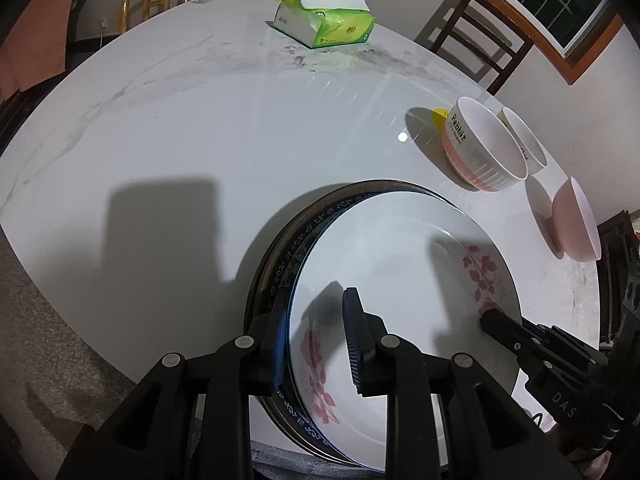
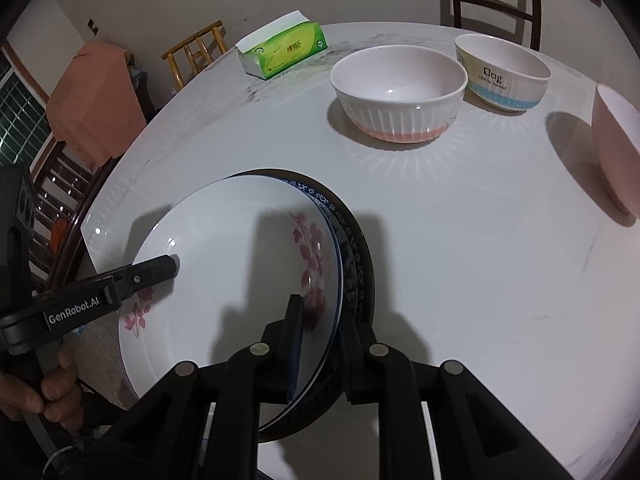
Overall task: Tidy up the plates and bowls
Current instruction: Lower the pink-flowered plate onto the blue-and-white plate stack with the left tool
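A stack of plates sits at the near table edge: a white plate with pink flowers (image 1: pixel 392 264) (image 2: pixel 224 248) on a blue-patterned plate (image 1: pixel 308 232) (image 2: pixel 352 248) and a dark one. My left gripper (image 1: pixel 316 344) straddles the stack's left rim, one finger inside the white plate. My right gripper (image 2: pixel 320 344) straddles the right rim the same way; it also shows in the left wrist view (image 1: pixel 516 336). Both grip the stack. A ribbed white-and-pink bowl (image 1: pixel 484 148) (image 2: pixel 400 92), a "Dog" bowl (image 2: pixel 504 72) (image 1: pixel 524 140) and a pink bowl (image 1: pixel 576 220) (image 2: pixel 616 152) stand beyond.
A green tissue pack (image 1: pixel 328 20) (image 2: pixel 284 50) lies at the far side of the white marble table (image 1: pixel 180 120). Wooden chairs (image 1: pixel 480 40) (image 2: pixel 196 52) stand around it. A small yellow object (image 1: pixel 440 114) lies behind the ribbed bowl.
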Demonstrator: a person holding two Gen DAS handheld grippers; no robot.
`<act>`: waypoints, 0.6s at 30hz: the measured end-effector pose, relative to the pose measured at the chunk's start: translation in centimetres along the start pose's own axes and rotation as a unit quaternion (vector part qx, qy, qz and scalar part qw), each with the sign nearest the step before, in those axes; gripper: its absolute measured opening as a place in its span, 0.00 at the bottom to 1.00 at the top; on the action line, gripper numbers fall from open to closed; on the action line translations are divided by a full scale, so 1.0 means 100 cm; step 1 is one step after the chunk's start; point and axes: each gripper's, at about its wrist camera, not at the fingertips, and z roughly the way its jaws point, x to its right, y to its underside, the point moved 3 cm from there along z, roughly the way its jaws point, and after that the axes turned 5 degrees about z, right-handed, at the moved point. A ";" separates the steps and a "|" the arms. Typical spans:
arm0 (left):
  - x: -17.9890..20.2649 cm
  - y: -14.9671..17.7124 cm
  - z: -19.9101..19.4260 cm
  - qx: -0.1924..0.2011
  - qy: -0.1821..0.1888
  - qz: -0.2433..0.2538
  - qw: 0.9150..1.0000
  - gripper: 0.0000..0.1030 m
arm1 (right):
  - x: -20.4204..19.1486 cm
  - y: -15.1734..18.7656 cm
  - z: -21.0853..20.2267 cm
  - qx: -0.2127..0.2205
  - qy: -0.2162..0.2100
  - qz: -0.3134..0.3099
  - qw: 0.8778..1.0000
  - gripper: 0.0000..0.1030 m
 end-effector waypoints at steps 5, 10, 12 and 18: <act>0.002 0.000 -0.001 0.006 -0.017 0.009 1.000 0.23 | -0.003 0.001 0.000 -0.002 0.010 -0.010 1.000 0.17; 0.003 0.000 -0.001 0.008 -0.023 0.013 1.000 0.24 | -0.004 0.001 -0.002 -0.005 0.020 -0.014 1.000 0.17; 0.004 0.000 -0.001 0.008 -0.029 0.016 0.999 0.24 | -0.005 0.001 -0.002 -0.006 0.025 -0.016 1.000 0.17; 0.007 0.000 -0.001 0.008 -0.046 0.026 0.999 0.25 | -0.009 0.001 -0.003 -0.009 0.034 -0.019 0.999 0.20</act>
